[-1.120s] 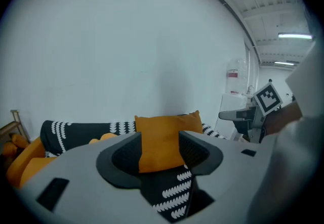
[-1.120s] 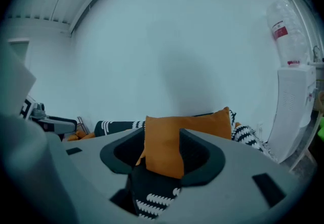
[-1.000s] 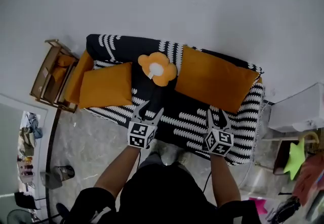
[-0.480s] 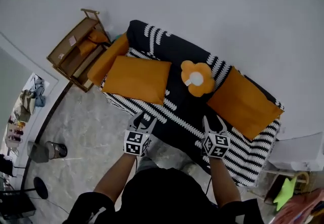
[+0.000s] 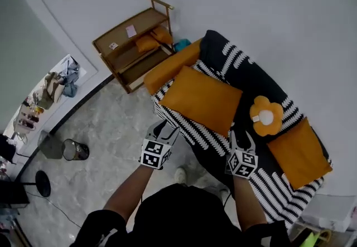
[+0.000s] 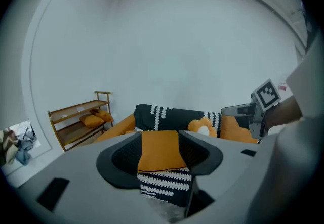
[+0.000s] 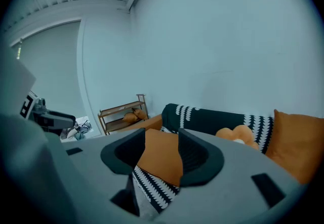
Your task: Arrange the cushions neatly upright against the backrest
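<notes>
A shelf [image 5: 136,45] stands at ten o'clock from the sofa [image 5: 245,70]. The left gripper [image 5: 165,129] hovers off the seat's front edge, jaws apart and empty. At its one o'clock a big cushion [image 5: 201,100] lies flat on the seat. The right gripper [image 5: 242,139] is likewise spread and empty, with the flower cushion [image 5: 266,116] at its one o'clock by the backrest and a second cushion [image 5: 298,154] at three o'clock

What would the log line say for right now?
left gripper: open, empty | right gripper: open, empty | orange cushion: lying on sofa, untouched
</notes>
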